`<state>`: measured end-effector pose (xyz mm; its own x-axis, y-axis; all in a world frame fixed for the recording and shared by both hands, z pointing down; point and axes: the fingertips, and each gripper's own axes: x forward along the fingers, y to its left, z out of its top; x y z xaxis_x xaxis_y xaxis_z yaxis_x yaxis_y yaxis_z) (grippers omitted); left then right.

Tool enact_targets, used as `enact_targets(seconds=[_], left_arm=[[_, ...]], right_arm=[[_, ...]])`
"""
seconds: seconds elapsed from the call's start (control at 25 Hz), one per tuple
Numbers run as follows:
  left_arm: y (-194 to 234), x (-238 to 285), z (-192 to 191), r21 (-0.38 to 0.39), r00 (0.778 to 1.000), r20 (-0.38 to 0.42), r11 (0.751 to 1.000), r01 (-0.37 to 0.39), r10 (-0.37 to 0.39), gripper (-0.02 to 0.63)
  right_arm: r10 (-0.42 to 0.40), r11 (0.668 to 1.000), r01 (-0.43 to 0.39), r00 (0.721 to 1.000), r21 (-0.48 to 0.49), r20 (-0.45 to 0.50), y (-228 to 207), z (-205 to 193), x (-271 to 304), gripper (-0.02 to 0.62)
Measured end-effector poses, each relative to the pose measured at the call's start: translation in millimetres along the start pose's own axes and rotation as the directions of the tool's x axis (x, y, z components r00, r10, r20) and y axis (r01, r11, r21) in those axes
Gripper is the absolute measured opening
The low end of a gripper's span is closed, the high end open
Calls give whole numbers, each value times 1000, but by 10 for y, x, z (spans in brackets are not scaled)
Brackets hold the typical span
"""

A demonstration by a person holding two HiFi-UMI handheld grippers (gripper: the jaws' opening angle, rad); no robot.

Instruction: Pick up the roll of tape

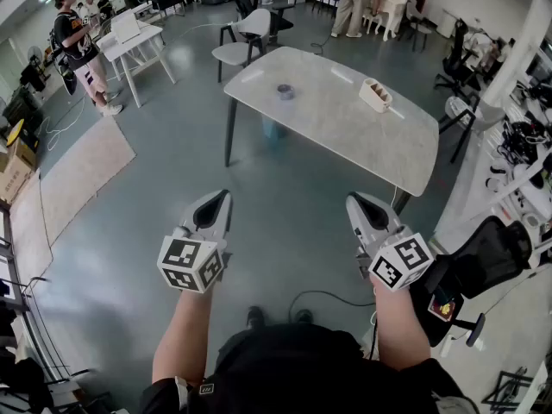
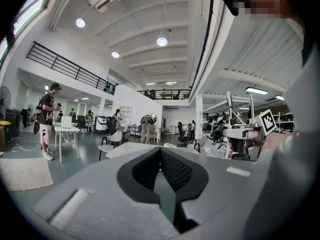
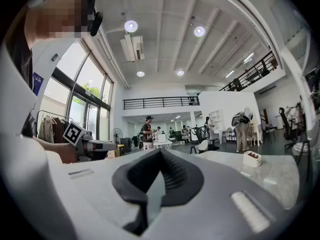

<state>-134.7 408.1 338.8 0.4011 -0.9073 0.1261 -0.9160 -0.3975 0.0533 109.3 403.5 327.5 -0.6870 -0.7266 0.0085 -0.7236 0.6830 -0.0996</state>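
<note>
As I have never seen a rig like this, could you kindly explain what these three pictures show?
There is no robot here. A person holds a left hand-held gripper and a right hand-held gripper, one in each hand. The head view comes from a camera on the person's head, looking steeply down. The left and right gripper views each come from a camera riding on that gripper, looking along its two jaws. Both pairs of jaws are closed with nothing between them. Ahead stands a table with the roll of tape and a small white box on it. Neither gripper is near the table yet.
</note>
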Motion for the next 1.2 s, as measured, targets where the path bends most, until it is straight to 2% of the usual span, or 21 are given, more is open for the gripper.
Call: enact_targets(seconds=[0.48, 0.64, 0.88, 0.92, 1.0, 1.04, 1.2], left_arm=[[-423, 258, 32, 30, 1000, -17, 999, 18, -18, 9], [-625, 329, 33, 40, 1000, -29, 999, -1, 2, 9], [-938, 316, 115, 41, 1000, 27, 999, -8, 7, 12], [-986, 316, 115, 36, 1000, 29, 999, -9, 8, 27], [-1089, 340, 82, 14, 1000, 19, 1000, -9, 9, 151], [-1141, 358, 59, 3, 1000, 12, 1000, -12, 12, 180], [-1268, 402, 9, -9, 1000, -1, 1000, -21, 21, 235]], right_arm=[[25, 1000, -25, 1000, 16, 11, -226, 40, -223, 1], [27, 999, -27, 1000, 29, 13, -364, 55, -384, 2], [13, 1000, -14, 1000, 21, 28, -522, 24, -672, 3], [15, 1000, -16, 1000, 24, 27, -539, 9, -717, 3], [19, 999, -20, 1000, 37, 23, -596, -33, -818, 3], [20, 999, -21, 1000, 45, 22, -637, -54, -872, 3], [11, 998, -12, 1000, 58, 11, -754, -86, -1008, 3]])
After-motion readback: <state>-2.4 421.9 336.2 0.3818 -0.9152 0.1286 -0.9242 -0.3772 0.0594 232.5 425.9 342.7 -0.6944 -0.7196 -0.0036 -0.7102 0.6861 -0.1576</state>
